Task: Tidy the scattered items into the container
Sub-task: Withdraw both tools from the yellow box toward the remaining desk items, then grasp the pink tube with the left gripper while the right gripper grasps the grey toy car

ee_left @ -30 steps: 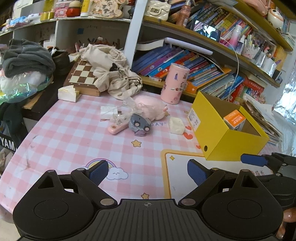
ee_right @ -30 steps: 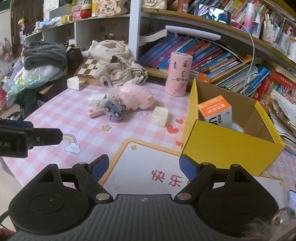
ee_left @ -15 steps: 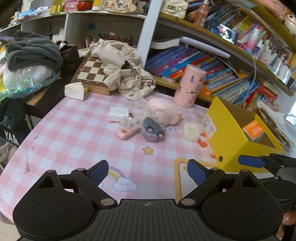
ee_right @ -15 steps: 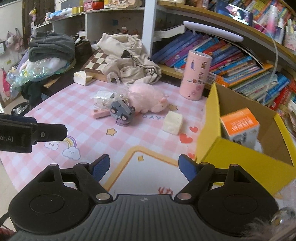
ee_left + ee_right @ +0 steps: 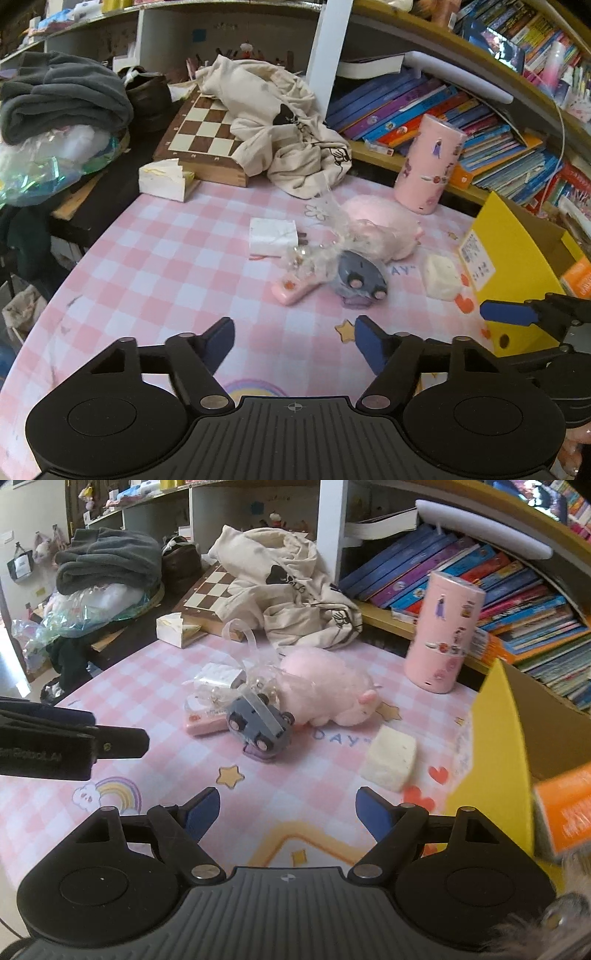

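My left hand-held gripper (image 5: 294, 341) is closing on nothing; the right hand-held gripper (image 5: 288, 810) gapes empty. The overturned grey toy car (image 5: 360, 282) lies against crinkly clear plastic wrap (image 5: 325, 245) on the pink-checked bench (image 5: 166, 280), near the yellow cardboard box (image 5: 517, 266). That wrap could snag and drag neighbours.

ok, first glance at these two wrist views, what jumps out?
The yellow box at the right edge of the pink checked table, with an orange carton inside. Next, the small heap mid-table: a pink plush, a grey toy car tipped wheels-up and a crinkled clear bag, with a pale sponge-like block lying between heap and box. Behind, a beige cloth is draped over a chessboard.
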`<state>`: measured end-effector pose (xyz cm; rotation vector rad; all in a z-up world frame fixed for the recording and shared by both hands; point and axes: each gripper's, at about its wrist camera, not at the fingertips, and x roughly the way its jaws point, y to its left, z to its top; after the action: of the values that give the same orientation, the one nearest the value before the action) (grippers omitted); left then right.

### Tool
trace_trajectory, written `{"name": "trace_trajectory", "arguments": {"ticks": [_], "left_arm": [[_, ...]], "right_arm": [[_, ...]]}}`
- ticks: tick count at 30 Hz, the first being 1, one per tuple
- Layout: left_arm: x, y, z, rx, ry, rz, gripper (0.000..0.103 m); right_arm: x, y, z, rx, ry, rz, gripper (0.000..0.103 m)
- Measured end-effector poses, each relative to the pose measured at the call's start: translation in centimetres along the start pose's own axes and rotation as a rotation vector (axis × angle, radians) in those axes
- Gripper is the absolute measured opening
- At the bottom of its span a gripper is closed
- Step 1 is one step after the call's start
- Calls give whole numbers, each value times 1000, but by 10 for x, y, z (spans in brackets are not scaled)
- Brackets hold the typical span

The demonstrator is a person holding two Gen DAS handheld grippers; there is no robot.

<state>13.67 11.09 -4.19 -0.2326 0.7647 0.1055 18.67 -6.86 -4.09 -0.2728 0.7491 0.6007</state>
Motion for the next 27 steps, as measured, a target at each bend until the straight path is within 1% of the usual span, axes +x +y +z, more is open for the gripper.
{"name": "trace_trajectory", "arguments": {"ticks": [5, 7, 8, 10, 12, 16, 19, 22, 23, 24, 25, 26, 27], "left_arm": [[31, 2, 11, 36, 25, 0, 56], [45, 2, 14, 57, 41, 0, 53], [51, 2, 16, 69, 50, 0, 50], [65, 2, 19, 91, 69, -1, 48], [76, 3, 21, 107, 87, -6, 47], [92, 4, 27, 126, 106, -35, 47], [102, 6, 32, 130, 115, -44, 44], [107, 9, 35, 122, 117, -66, 36], [107, 9, 35, 125, 116, -67, 36], [108, 9, 35, 127, 114, -65, 37], [107, 10, 35, 124, 114, -73, 36], [107, 11, 35, 120, 114, -81, 34], [107, 12, 35, 120, 116, -85, 32]], "right_arm": [[26, -2, 13, -10, -1, 27, 80], [36, -3, 17, -15, 1, 41, 78], [42, -3, 19, -17, 2, 51, 77], [52, -3, 21, -19, 11, 67, 71], [60, -2, 22, -25, 16, 78, 68], [75, -1, 27, -45, 13, 80, 68], [86, -1, 30, -49, 12, 79, 67], [93, -3, 32, -43, -2, 89, 67], [95, -3, 32, -43, -8, 96, 67], [96, -3, 32, -42, -15, 103, 64], [97, -3, 32, -44, -21, 113, 56], [98, -4, 31, -42, -21, 142, 50], [98, -4, 31, -39, -20, 169, 48]]}}
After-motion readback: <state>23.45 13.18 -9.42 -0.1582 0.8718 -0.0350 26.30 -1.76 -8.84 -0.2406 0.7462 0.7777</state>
